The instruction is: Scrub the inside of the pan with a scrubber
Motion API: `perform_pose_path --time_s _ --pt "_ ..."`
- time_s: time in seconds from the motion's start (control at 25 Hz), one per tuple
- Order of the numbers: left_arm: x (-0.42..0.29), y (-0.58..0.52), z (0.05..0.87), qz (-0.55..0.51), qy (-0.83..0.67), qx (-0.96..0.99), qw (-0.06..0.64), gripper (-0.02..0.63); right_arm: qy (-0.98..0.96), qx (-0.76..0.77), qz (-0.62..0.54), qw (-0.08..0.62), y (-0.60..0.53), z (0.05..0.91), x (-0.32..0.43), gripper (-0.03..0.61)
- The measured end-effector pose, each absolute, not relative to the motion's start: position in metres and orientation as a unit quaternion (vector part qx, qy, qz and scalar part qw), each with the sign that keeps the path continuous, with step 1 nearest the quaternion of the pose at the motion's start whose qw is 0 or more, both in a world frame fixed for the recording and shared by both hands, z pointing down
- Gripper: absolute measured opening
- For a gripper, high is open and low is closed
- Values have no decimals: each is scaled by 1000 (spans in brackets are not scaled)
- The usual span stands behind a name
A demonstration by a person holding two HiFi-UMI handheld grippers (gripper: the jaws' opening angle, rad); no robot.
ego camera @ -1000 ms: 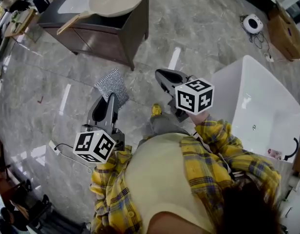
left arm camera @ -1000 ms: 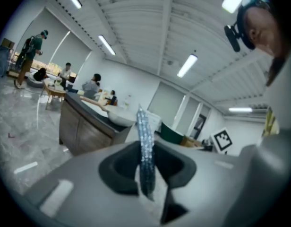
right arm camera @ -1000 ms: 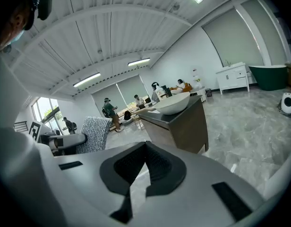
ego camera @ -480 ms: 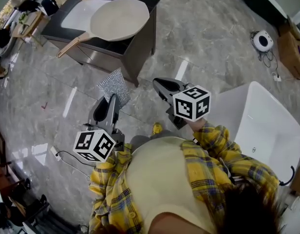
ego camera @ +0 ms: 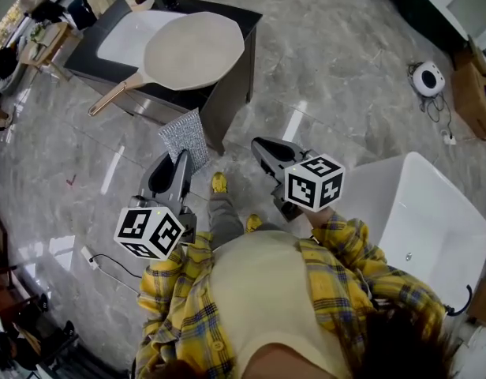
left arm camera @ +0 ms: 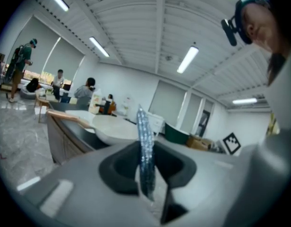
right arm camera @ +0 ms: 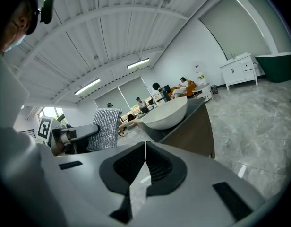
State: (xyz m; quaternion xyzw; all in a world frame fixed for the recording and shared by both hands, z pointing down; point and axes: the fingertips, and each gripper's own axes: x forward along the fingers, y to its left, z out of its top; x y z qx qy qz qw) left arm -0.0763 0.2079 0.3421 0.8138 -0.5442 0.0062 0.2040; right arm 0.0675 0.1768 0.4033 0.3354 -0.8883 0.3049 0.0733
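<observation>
A wide beige pan [ego camera: 194, 50] with a wooden handle [ego camera: 113, 99] rests on a dark cabinet [ego camera: 231, 85] ahead of me. My left gripper [ego camera: 181, 160] is shut on a silver mesh scrubber [ego camera: 184, 138], held upright over the floor, short of the cabinet. In the left gripper view the scrubber [left arm camera: 145, 145] shows edge-on between the jaws, with the pan [left arm camera: 116, 126] beyond. My right gripper [ego camera: 259, 144] is shut with nothing in it, also over the floor. The right gripper view shows the pan [right arm camera: 166, 112] and the scrubber [right arm camera: 104, 128] to its left.
A white basin [ego camera: 125, 34] sits on the cabinet behind the pan. A white bathtub [ego camera: 420, 212] stands at my right. A round robot vacuum [ego camera: 427, 78] and a cardboard box [ego camera: 476, 77] lie far right. A cable [ego camera: 109, 259] trails on the floor at left. People sit far off.
The cabinet and pan have come further into view and nearer as the person steps forward. Both grippers keep the same pose; the scrubber stays in the left one.
</observation>
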Motion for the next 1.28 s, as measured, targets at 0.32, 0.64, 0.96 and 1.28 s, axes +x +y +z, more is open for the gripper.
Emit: perform_pose_path --time_s 0.32,0.64,0.96,1.28 --pt "-101 129 331 -8 -533 829 167 81 -872 392 287 60 103 398 67 15" --pt "-125 42 316 -11 -508 848 150 81 -856 439 267 57 12 382 52 15" --pt "-140 -30 311 -2 -473 869 142 81 -838 479 257 54 -51 377 43 17" --pt "-130 -83 317 31 -471 872 130 83 -830 494 254 55 -89 372 54 17"
